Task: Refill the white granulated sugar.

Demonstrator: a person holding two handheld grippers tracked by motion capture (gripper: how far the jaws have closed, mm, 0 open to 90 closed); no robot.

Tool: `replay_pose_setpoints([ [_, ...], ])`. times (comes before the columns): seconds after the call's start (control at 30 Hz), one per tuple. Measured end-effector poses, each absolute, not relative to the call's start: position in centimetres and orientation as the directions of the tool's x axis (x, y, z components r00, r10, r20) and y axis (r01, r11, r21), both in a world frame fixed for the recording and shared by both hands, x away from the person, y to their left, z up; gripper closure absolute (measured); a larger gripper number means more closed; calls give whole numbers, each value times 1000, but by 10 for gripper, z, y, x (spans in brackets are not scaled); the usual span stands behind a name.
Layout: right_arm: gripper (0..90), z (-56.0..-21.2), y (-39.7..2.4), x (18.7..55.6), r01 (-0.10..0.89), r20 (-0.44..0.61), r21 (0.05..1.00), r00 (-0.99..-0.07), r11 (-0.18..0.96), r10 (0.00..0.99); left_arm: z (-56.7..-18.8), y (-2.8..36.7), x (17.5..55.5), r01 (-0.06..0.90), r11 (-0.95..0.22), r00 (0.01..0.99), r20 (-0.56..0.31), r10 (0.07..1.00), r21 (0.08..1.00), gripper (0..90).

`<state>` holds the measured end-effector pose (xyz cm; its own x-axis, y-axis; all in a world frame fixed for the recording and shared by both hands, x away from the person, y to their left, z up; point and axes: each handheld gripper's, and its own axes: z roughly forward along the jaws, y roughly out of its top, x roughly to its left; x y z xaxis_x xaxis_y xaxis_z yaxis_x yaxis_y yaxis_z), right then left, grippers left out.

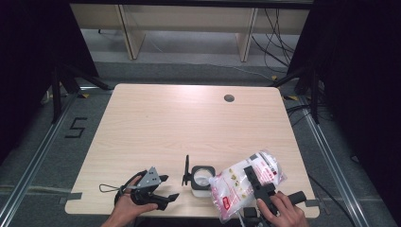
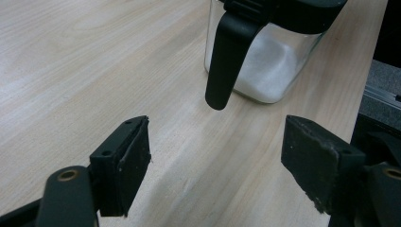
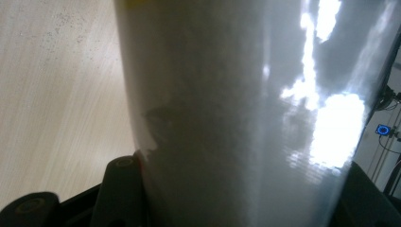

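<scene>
Right gripper (image 1: 252, 177): clamped on clear plastic bag (image 1: 246, 182) of white granules, red-white label; bag fills span between jaws, tilts up and away from gripper, lower end toward person.

Left gripper (image 1: 166, 188): jaws wide apart, nothing between pads; rests low over bench (image 1: 189, 118) near front edge.

Glass jar (image 2: 265, 66): black lid, black handle (image 2: 227, 61), white granules inside; stands upright on bench just ahead of left gripper, apart from pads; just beside bag, on side facing left gripper.
</scene>
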<state>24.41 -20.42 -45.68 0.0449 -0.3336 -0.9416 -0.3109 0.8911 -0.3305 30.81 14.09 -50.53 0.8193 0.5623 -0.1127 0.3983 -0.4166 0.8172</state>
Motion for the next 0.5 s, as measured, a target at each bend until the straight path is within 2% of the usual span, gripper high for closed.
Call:
replay_pose_setpoints([
  [0.07, 491, -454, -204, 243, -297, -926, -369, 41, 881, -375, -505, 141, 308, 395, -423, 820, -106, 562, 815, 238],
  [0.3, 491, -454, -205, 243, -293, -923, -377, 43, 879, -382, -506, 140, 308, 402, -412, 817, -117, 565, 818, 239],
  [0.33, 491, -454, -204, 243, -295, -920, -386, 45, 874, -390, -505, 142, 309, 388, -445, 824, -87, 559, 807, 239],
  [0.5, 492, -454, -205, 243, -289, -922, -380, 44, 879, -385, -505, 141, 308, 399, -421, 821, -114, 559, 814, 239],
])
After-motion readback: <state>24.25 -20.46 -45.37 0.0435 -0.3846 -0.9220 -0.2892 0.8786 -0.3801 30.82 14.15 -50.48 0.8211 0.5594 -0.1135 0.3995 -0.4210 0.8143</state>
